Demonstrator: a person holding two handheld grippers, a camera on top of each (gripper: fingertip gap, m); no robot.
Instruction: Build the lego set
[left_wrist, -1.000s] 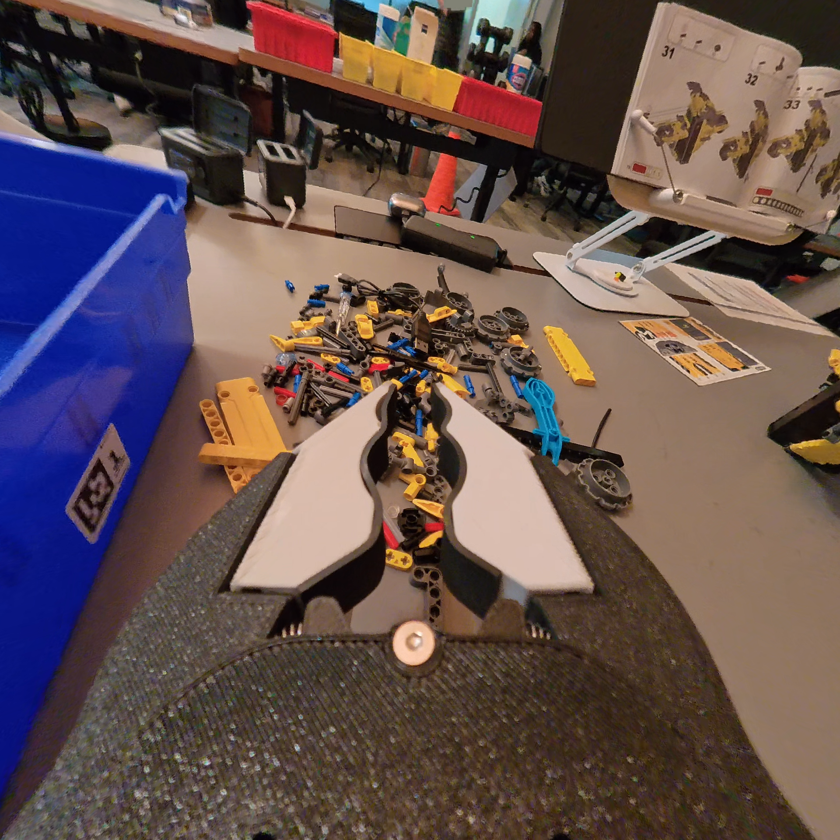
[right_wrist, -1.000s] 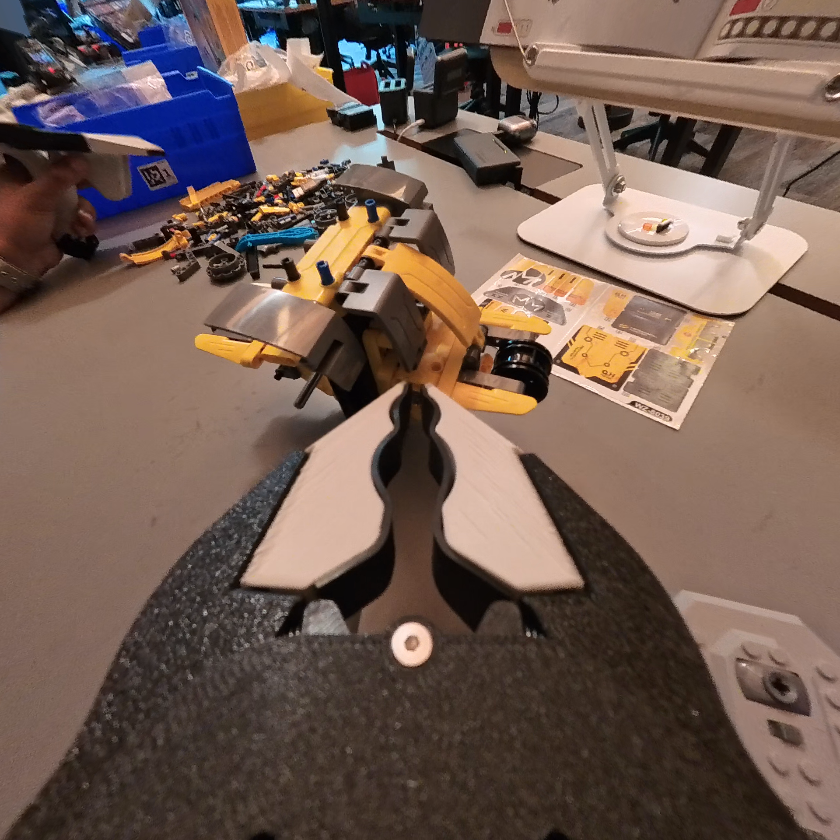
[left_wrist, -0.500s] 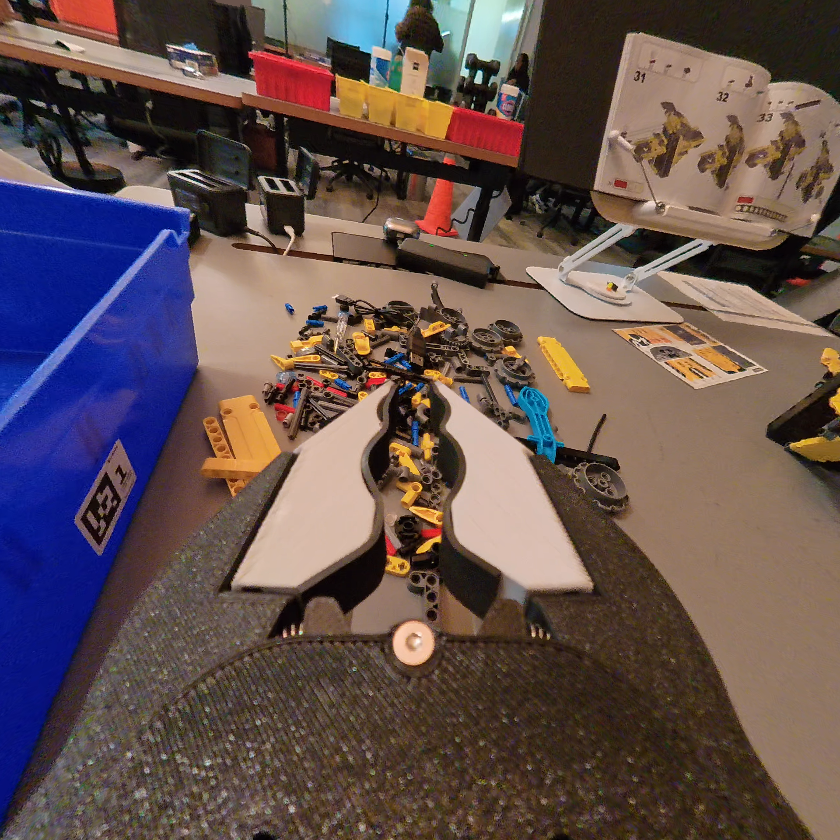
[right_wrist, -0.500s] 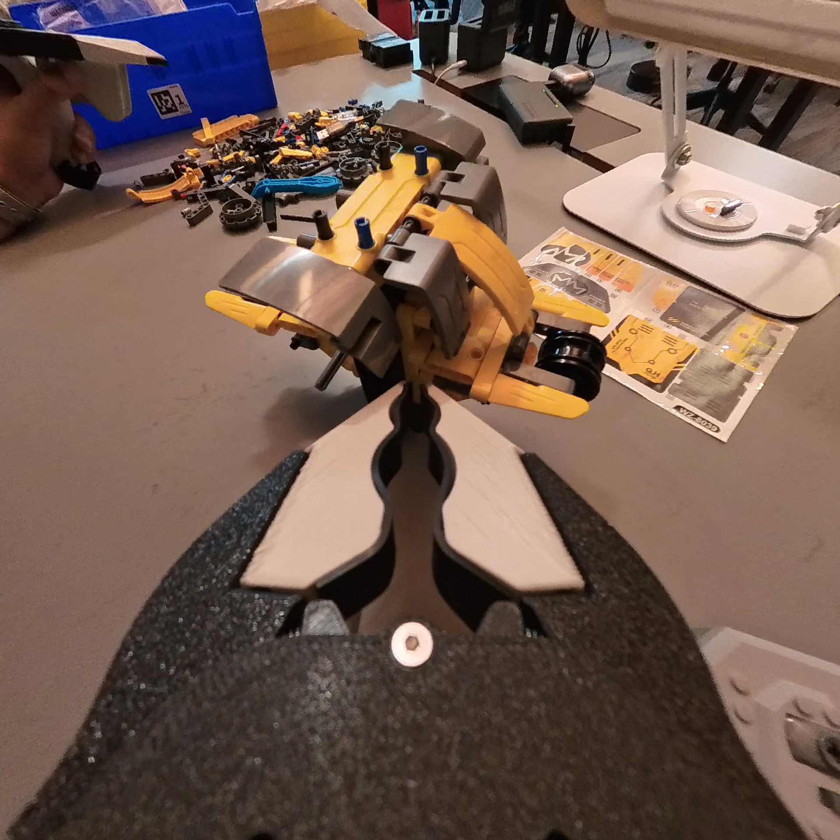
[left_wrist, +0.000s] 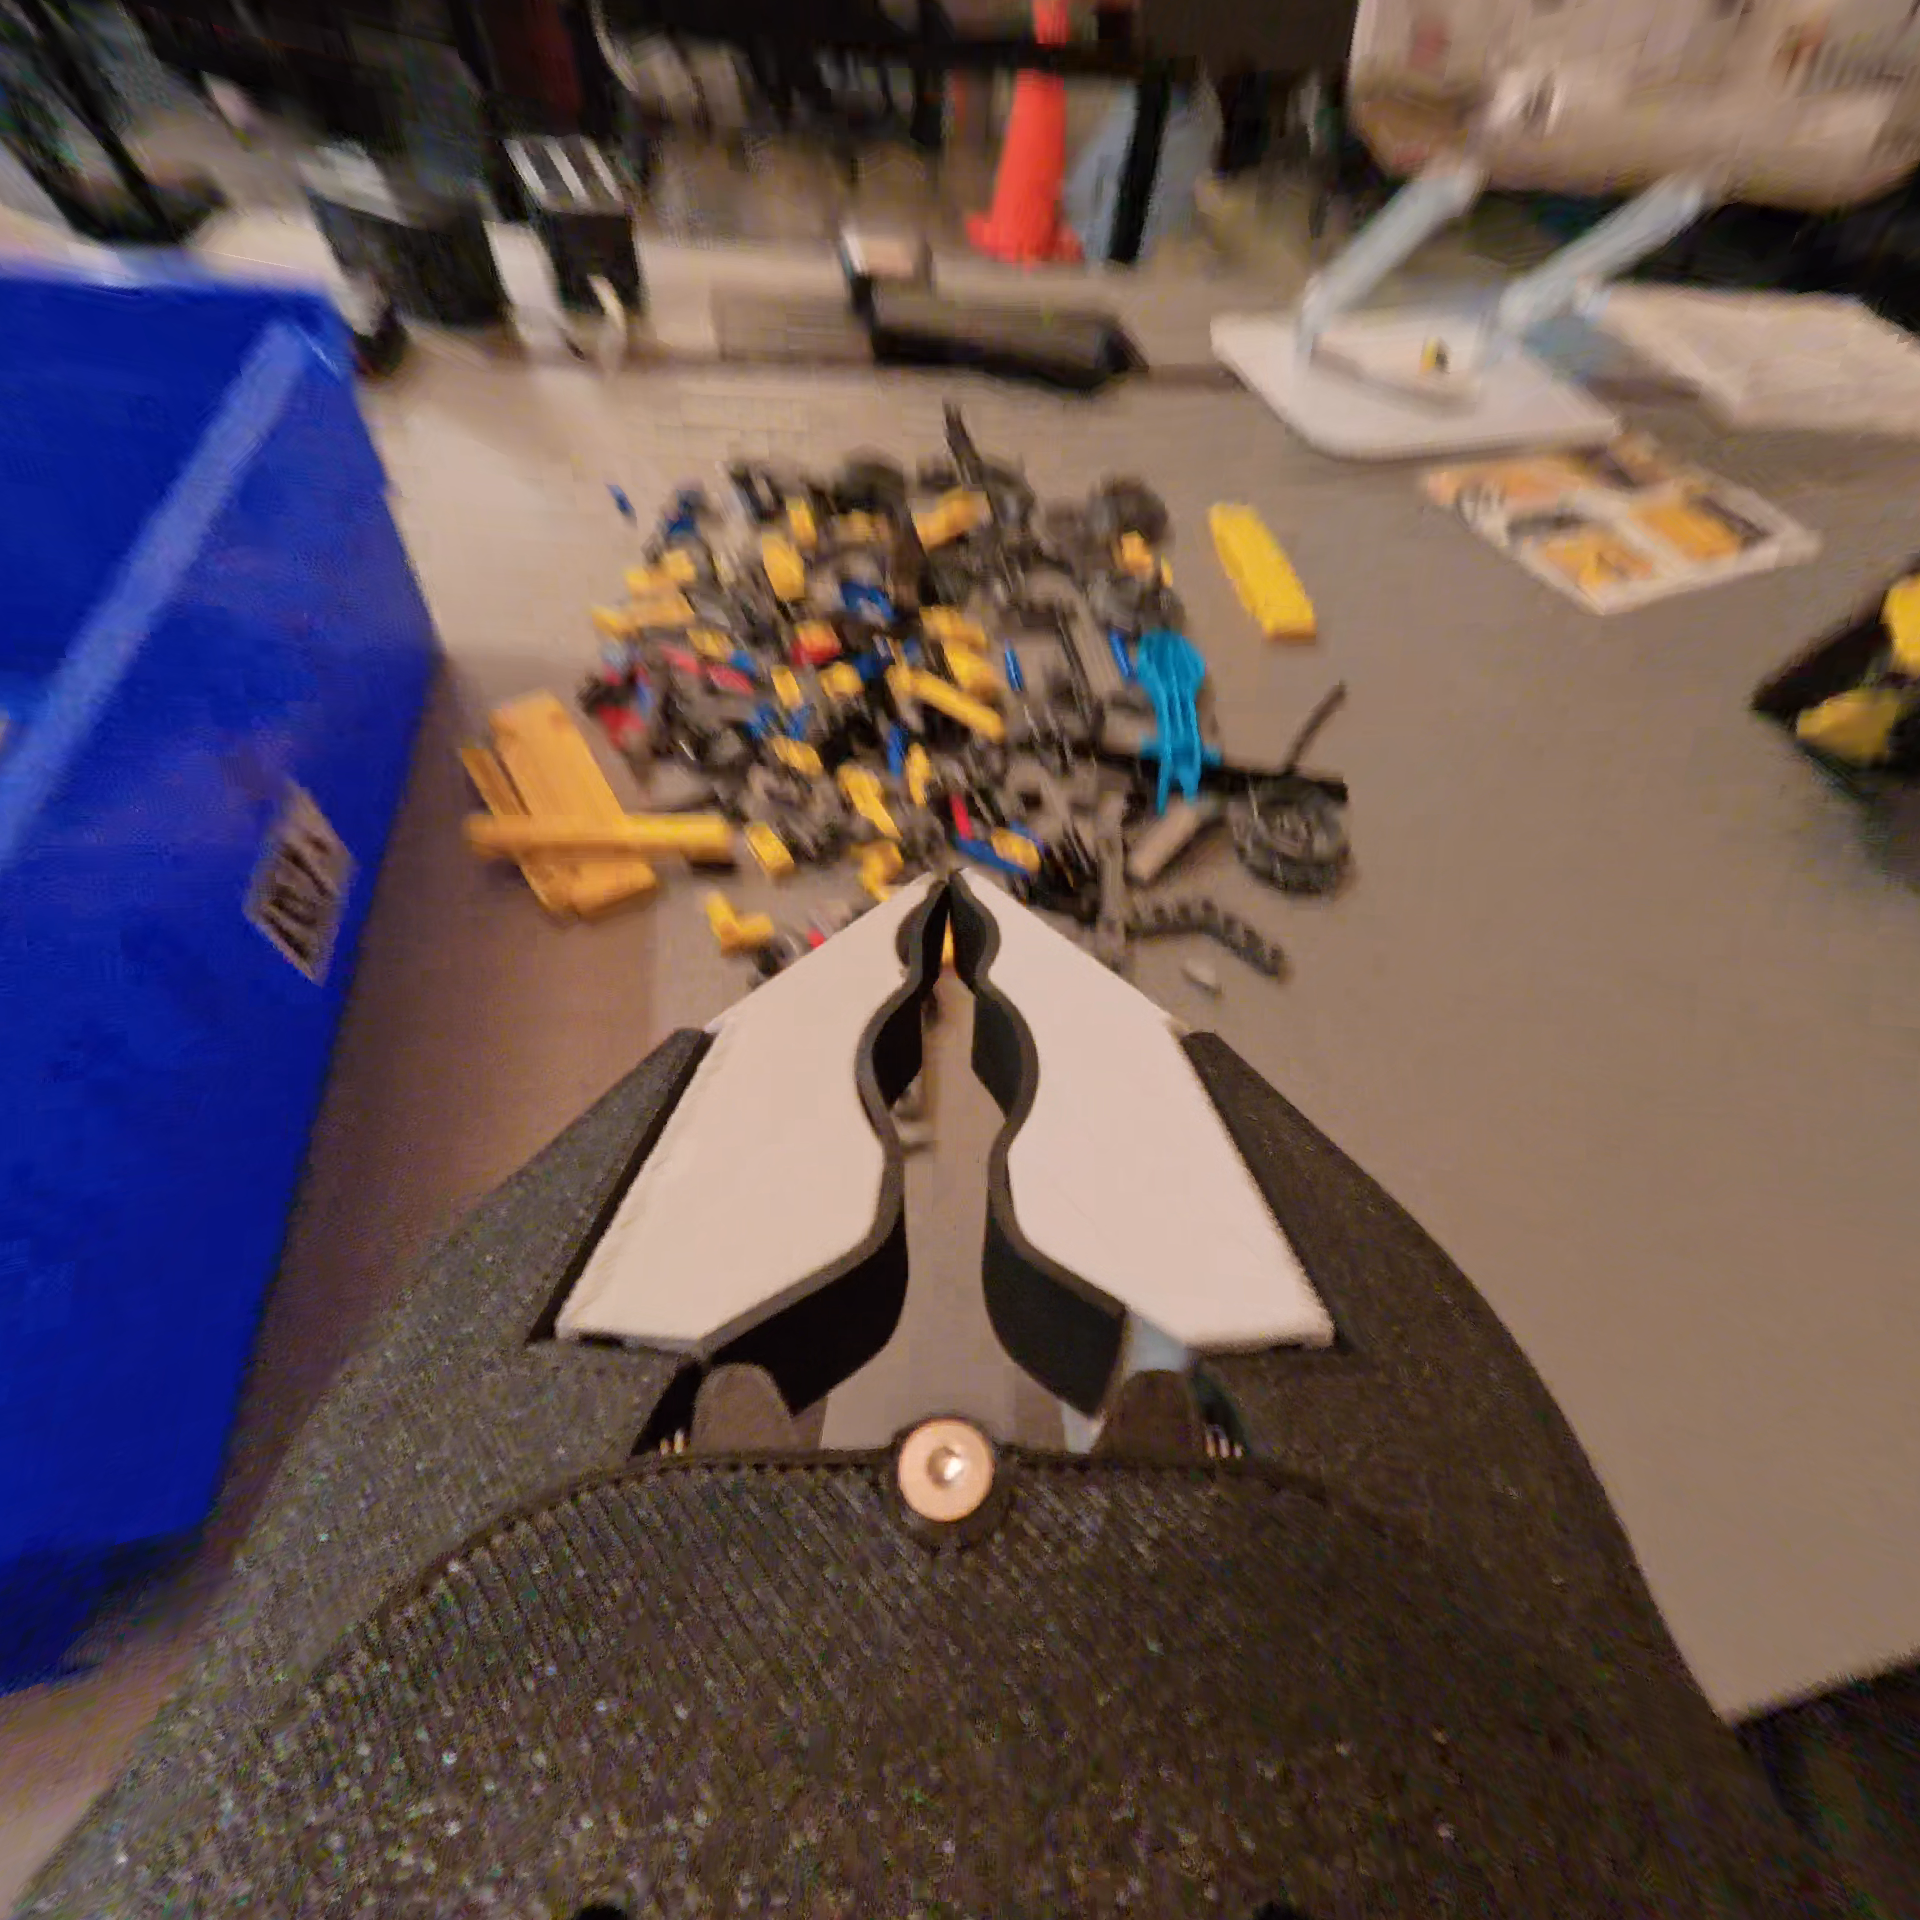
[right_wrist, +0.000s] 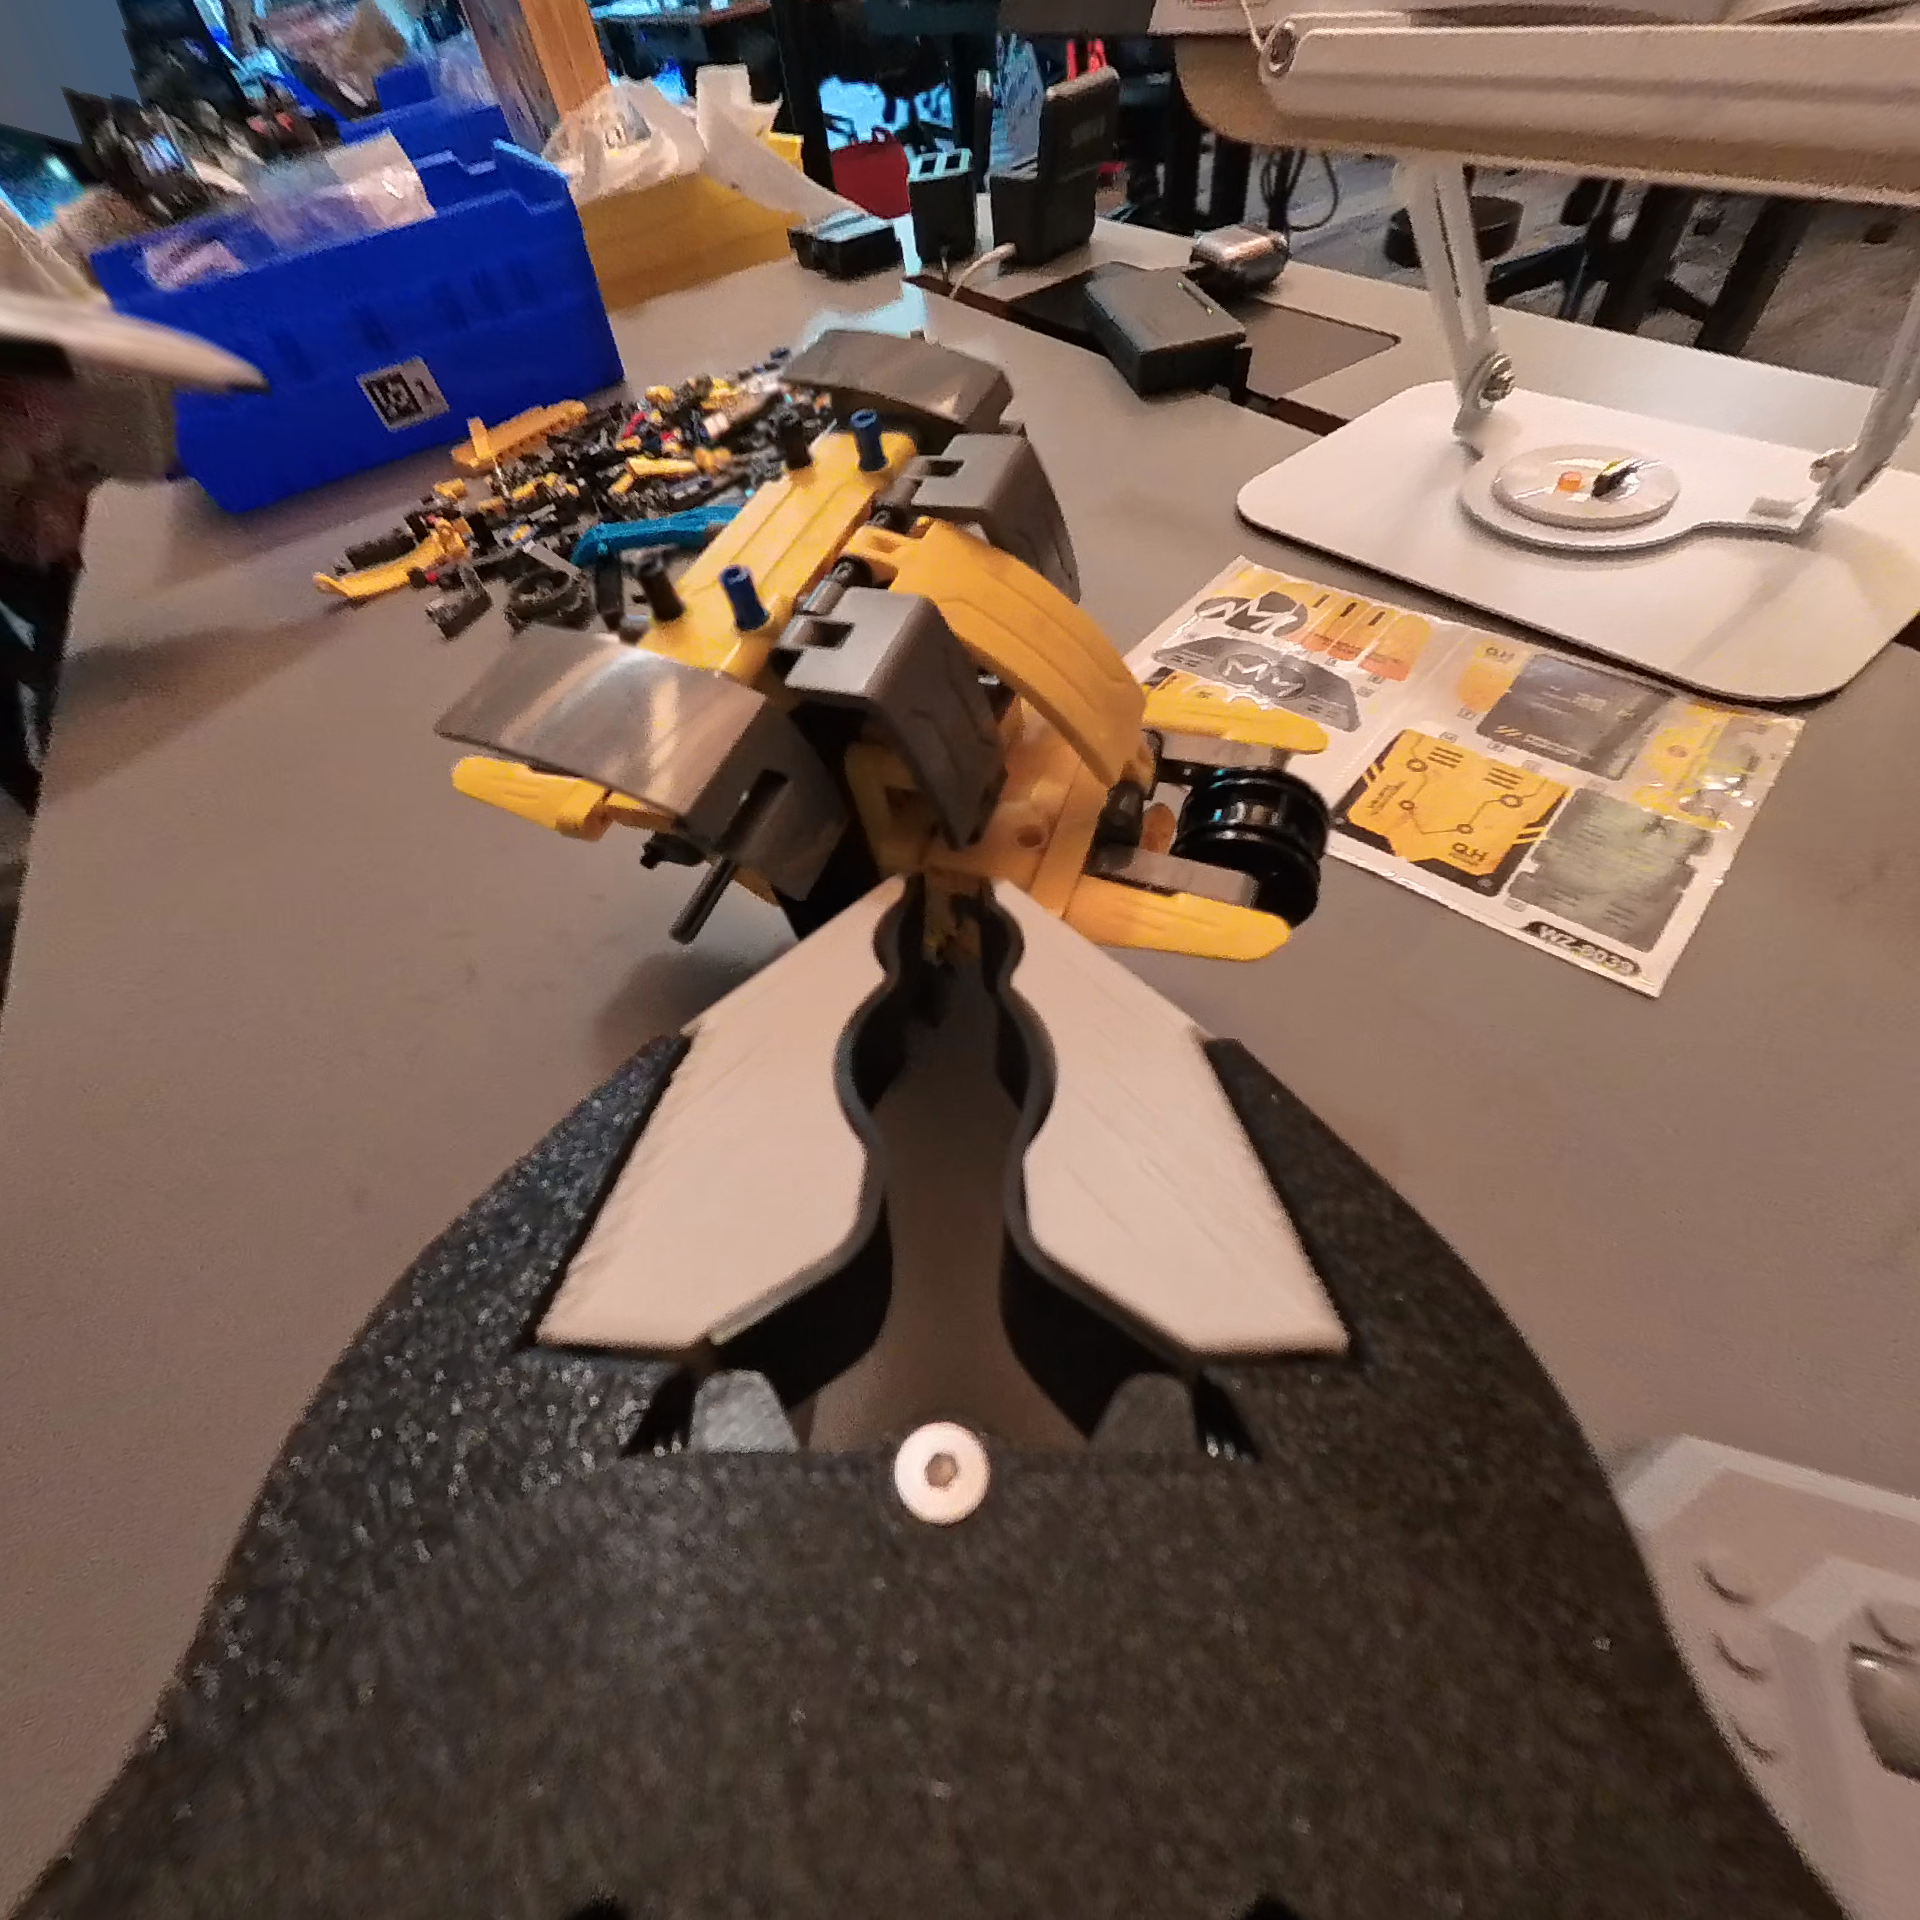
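Grey desk (right_wrist: 260, 1039): my right fingers (right_wrist: 943, 906) pinch the light, fragile yellow-and-grey brick model (right_wrist: 883, 665) underneath; left fingers (left_wrist: 951, 891) nearly closed, empty, by loose parts (left_wrist: 935, 675).

Dim warm indoor light, heavy motion blur in left wrist view, sharper right view, wide-angle edge distortion.

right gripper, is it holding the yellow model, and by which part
Yes: the right gripper is shut on the yellow and grey brick model, at the model's near underside. The left gripper, fingers together, seems to hold nothing.
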